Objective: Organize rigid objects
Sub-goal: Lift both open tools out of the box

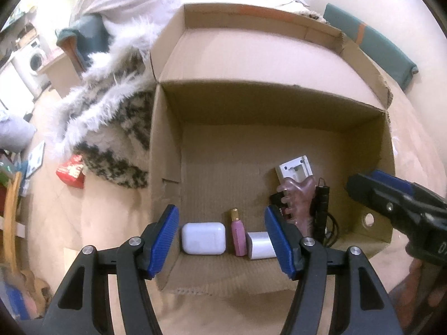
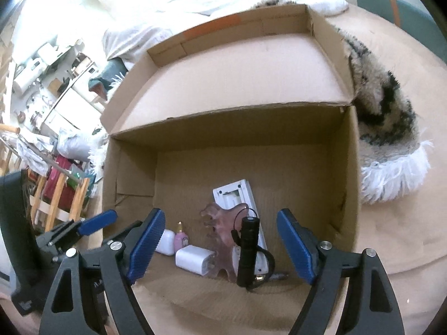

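Note:
An open cardboard box (image 1: 167,145) holds a row of small things along its near wall. From the left these are a white earbud case (image 1: 203,237), a pink bottle (image 1: 239,234), a white charger block (image 1: 261,245), a pink claw clip (image 1: 297,203) and a black flashlight (image 1: 321,209). A white flat device (image 1: 296,169) lies behind them. My left gripper (image 1: 222,240) hangs open above the case and bottle, holding nothing. My right gripper (image 2: 220,245) stands wide open above the flashlight (image 2: 248,248) and clip (image 2: 220,234), not touching them.
A shaggy black-and-white fur throw (image 1: 111,128) lies against the box's side. A red packet (image 1: 71,171) sits on the tan surface. A teal cushion (image 1: 371,44) lies behind the box, and a wooden rack (image 2: 56,195) with clutter stands at the left.

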### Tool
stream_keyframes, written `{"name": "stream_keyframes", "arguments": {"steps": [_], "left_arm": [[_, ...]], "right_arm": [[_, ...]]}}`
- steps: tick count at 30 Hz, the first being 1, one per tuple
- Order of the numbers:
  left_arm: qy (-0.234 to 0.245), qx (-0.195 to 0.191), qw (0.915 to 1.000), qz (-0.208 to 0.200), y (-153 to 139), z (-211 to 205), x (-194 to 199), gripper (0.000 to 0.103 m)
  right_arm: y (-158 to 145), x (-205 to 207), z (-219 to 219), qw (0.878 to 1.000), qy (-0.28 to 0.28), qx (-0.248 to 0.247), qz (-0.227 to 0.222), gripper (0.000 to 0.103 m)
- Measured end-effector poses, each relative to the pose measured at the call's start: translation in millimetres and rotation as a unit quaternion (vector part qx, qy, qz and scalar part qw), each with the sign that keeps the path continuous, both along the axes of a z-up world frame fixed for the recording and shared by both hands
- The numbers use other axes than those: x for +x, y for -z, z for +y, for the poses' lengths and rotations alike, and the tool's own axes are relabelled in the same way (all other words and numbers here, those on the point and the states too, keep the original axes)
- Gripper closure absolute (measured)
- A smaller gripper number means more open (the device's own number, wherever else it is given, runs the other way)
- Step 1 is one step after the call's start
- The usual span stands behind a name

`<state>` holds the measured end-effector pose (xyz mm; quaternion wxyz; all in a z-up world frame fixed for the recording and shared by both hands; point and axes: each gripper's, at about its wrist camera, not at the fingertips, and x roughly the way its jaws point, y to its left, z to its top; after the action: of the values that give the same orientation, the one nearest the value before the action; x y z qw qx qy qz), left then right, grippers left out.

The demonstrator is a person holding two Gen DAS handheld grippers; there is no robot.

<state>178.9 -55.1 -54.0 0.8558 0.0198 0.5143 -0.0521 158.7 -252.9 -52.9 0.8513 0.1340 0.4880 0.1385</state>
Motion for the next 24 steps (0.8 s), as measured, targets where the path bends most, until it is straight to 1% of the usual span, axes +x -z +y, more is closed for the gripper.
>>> {"name": "stream_keyframes", "arguments": {"steps": [3, 7, 9, 15, 19, 24], "left_arm": [[-0.004, 0.003, 0.9999, -0.009, -10.8, 3.2, -7.9, 0.042], [-0.023, -0.005, 0.9997, -0.005, -18.3, 13.5, -19.7, 0.042], [-0.036, -0.008, 0.9993, -0.001, -20.9, 21.3, -26.6, 0.042], [-0.065, -0.005, 0.9978, 0.012, -17.8, 40.7, -47.0, 0.042], [-0.073, -0.008, 0.9972, 0.014, -13.4, 47.8, -64.9, 0.042], [-0.078, -0.011, 0.9967, 0.019, -4.9, 51.3, -78.0, 0.042]], "right_arm": [[-7.8, -12.3, -3.9, 1.000, 0.003, -0.004, -0.007, 0.016], [-14.0, -25.1, -10.7, 1.000, 0.010, -0.002, -0.013, 0.016], [-13.5, -31.8, -15.9, 1.000, 0.016, 0.008, -0.008, 0.016], [-17.8, -52.3, -18.3, 1.000, 0.017, 0.009, -0.014, 0.016], [-15.1, -64.4, -20.9, 1.000, 0.020, 0.015, -0.008, 0.016], [-9.9, -78.4, -25.1, 1.000, 0.019, 0.007, -0.002, 0.016]]}}
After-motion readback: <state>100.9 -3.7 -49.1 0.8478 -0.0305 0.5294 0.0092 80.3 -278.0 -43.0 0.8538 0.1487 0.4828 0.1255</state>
